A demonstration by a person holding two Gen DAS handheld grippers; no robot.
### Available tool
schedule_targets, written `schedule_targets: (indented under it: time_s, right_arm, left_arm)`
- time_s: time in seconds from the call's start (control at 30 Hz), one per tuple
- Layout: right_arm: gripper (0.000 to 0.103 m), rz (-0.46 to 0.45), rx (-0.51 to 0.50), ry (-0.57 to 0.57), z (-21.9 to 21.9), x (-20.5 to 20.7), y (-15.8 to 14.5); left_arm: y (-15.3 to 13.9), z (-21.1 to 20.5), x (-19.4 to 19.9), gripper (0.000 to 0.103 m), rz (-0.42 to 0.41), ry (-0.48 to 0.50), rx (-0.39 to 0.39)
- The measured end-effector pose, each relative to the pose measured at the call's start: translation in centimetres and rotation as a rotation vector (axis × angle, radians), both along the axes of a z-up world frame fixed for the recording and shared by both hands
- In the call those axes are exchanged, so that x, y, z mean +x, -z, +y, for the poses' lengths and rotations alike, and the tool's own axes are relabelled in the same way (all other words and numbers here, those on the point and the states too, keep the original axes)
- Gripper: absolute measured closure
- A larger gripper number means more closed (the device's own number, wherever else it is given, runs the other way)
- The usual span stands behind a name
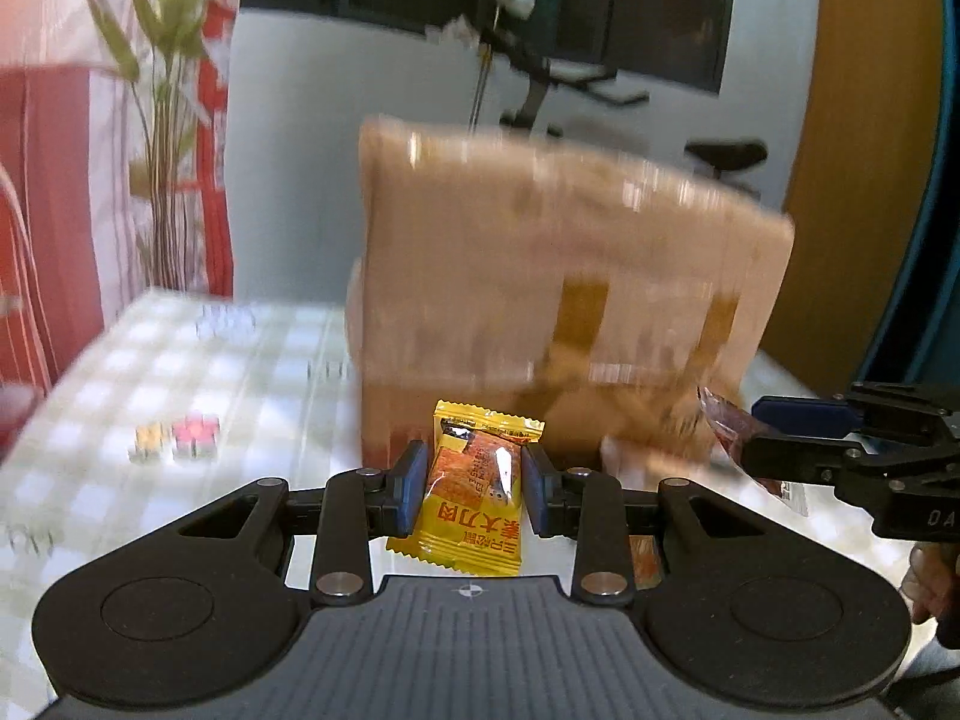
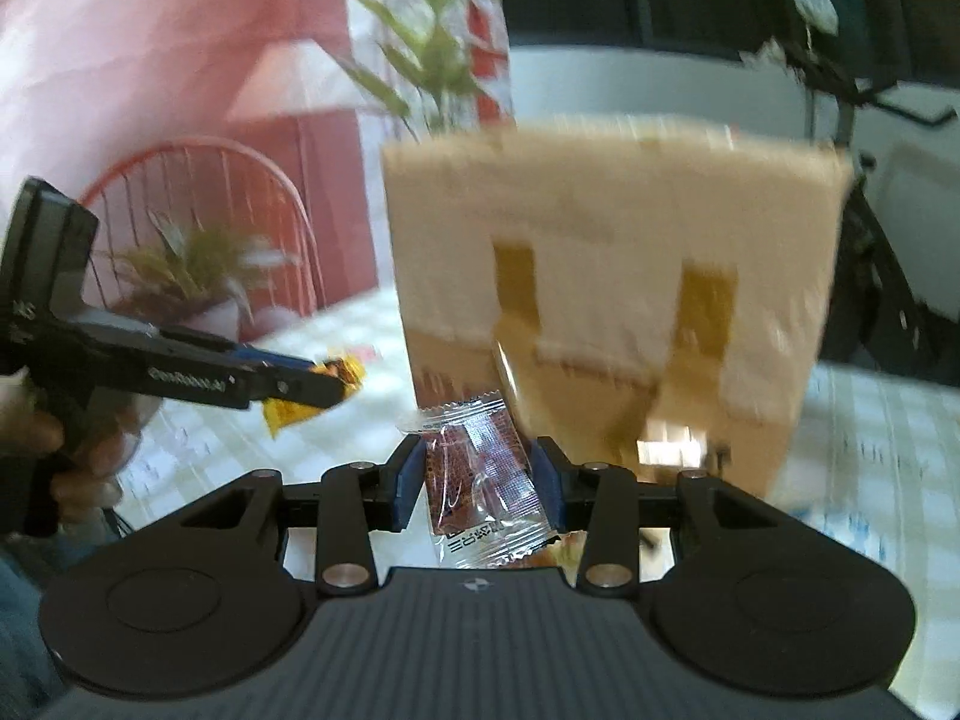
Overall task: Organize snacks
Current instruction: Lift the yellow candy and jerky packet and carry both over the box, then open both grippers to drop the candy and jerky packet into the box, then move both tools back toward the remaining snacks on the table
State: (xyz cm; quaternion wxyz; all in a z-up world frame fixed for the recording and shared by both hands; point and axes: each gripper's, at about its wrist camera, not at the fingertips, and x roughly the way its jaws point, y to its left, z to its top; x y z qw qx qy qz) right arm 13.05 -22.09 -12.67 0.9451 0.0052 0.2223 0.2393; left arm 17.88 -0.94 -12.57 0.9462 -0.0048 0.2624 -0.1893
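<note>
Yellow packet (image 1: 474, 492) is sitting pinched in the left gripper (image 1: 474, 480); right gripper (image 2: 480, 480) is pinching a clear-wrapped brown snack (image 2: 486, 474) before the cardboard box (image 1: 558, 276).

The left gripper (image 1: 474, 474) is matte black; two round housings sit at 8 and 4 o'clock beside a ribbed grey deck bearing a small crosshair mark at its top edge; angled link arms carry silver rivet heads at their joints; the fingers (image 1: 409, 487) are faced with blue pads. The right gripper (image 2: 480, 480) is built alike, with the same ribbed deck, silver pivots and blue pads; seen side-on at 9 o'clock in the right wrist view, the left one shows white lettering along its black flank above a pistol-style handle.
</note>
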Motion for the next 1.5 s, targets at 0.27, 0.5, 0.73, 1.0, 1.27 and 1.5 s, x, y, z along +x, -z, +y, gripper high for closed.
schedule_targets:
  time_s: [0.27,0.5,0.73,1.0,1.27,1.5]
  right_arm:
    - [0.061,-0.163,0.064,-0.010,-0.8,3.1,-6.7]
    - [0.061,-0.210,0.038,0.067,-2.0,9.5,-10.7]
    - [0.061,-0.118,0.014,0.152,-3.2,15.2,-9.9]
    - [0.056,-0.031,-0.007,0.191,-3.9,16.2,-8.1]
    - [0.043,-0.091,-0.044,0.164,-4.3,13.7,-8.8]
    - [0.043,-0.149,-0.088,0.127,-4.8,10.8,-9.0]
  left_arm:
    - [-6.9,-1.0,3.4,0.067,-0.173,0.030,-0.048]
    - [-9.9,-2.8,9.2,0.067,-0.212,0.019,-0.095]
    - [-8.8,-5.0,13.6,0.067,-0.151,-0.028,-0.044]
    - [-7.3,-5.0,13.5,0.047,-0.111,-0.048,-0.013]
    - [-7.7,-4.2,11.7,0.039,-0.120,-0.067,-0.020]
    - [-8.0,-3.4,9.2,0.036,-0.136,-0.088,-0.045]
